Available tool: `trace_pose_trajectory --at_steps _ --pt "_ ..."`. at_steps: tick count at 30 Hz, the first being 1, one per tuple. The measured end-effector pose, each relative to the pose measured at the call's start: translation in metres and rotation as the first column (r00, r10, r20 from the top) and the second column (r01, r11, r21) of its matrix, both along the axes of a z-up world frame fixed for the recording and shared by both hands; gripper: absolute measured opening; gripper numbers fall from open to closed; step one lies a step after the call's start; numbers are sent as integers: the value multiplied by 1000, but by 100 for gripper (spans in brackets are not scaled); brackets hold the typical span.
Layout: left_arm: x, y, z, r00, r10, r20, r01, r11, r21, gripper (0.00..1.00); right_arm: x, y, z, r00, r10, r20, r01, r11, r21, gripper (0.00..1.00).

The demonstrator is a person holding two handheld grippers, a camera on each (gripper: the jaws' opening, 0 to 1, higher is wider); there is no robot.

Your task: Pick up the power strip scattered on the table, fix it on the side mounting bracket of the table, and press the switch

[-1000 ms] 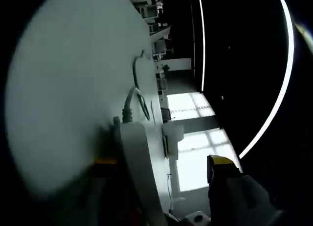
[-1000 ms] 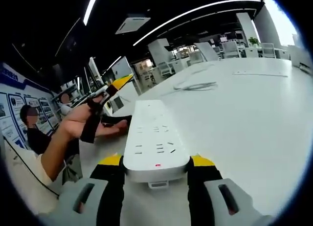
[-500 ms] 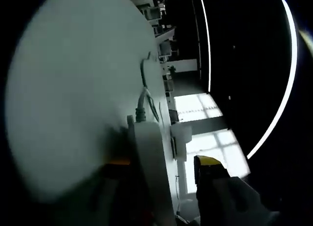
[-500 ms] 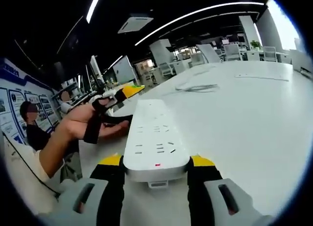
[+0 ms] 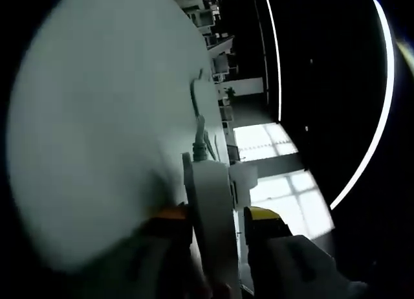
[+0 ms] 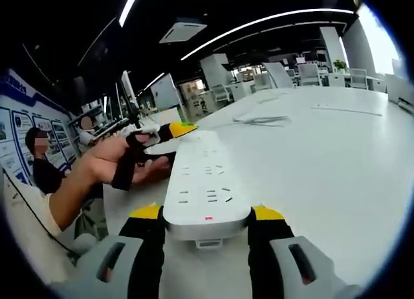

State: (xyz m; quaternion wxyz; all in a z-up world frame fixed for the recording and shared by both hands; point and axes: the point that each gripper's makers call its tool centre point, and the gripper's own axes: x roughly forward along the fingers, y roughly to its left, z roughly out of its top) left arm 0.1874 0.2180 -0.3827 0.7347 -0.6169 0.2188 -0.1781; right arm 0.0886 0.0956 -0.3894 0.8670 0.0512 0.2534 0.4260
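A white power strip [image 6: 204,176] lies lengthwise on the white table [image 6: 323,169]. My right gripper [image 6: 207,212] is shut on its near end, a yellow-tipped finger on each side. A hand [image 6: 107,160] brings my left gripper [image 6: 174,142] in from the left at the strip's far end. In the left gripper view, which is rolled sideways, the power strip [image 5: 208,195] stands between the jaws of the left gripper [image 5: 217,215], both yellow tips close against its sides. Its grey cable [image 5: 197,127] runs away over the table [image 5: 97,118].
The cable [image 6: 259,118] lies loose further back on the table, and a flat white bar [image 6: 343,108] rests at the far right. A seated person [image 6: 42,163] is at the left. Chairs and desks stand beyond the table's far edge.
The left gripper's jaws have narrowed from wide apart to snug around the strip's far end. In the right gripper view the hand and left gripper moved right toward the strip. The right gripper kept its hold.
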Motion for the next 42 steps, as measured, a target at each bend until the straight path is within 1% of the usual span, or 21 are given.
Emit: trace_pose_trajectory --at_steps 3,5,8,13,16,19,26,30,34,35,39,42 --pt "-2 0 -2 1000 1 -4 -1 1000 7 31 -1 0 1 1000 0 13 0 1000 -7 46" --pt "-1 0 -2 1000 1 -1 -1 1000 8 31 -1 0 2 1000 -2 22 2 1000 -10 46" --pt "-2 1 -2 1000 7 -3 -7 1000 1 30 -2 1 2 999 -2 38 2 1000 -13 46" --pt "-1 4 -2 1000 21 -4 -21 999 -29 28 -3 3 -2 996 10 87 -7 999 -45 47" --pt "-2 3 -2 1000 23 0 -23 1000 -21 27 -4 3 -8 995 17 97 -11 998 -64 47" --pt "-2 4 -1 1000 20 2 -20 1000 -13 27 -5 2 -11 995 17 102 -11 998 -66 47" --pt "0 6 0 1000 25 12 -25 1000 -17 27 -4 2 -10 992 18 122 -9 997 -71 47" --pt "-3 7 1 999 37 23 -37 999 -20 26 -3 4 -10 991 22 135 -13 998 -64 47" --pt "-2 8 2 999 33 26 -33 999 -29 26 -2 5 -10 989 24 143 -13 997 -78 47" --pt "2 11 2 999 33 25 -32 999 -32 26 -2 6 -10 988 27 151 -15 997 -79 47" --pt "8 15 3 999 39 30 -38 999 -36 26 -4 9 -5 982 44 182 -32 997 -69 47" --pt "7 15 3 999 33 36 -32 999 -36 26 -3 9 3 980 42 195 -37 999 -29 49"
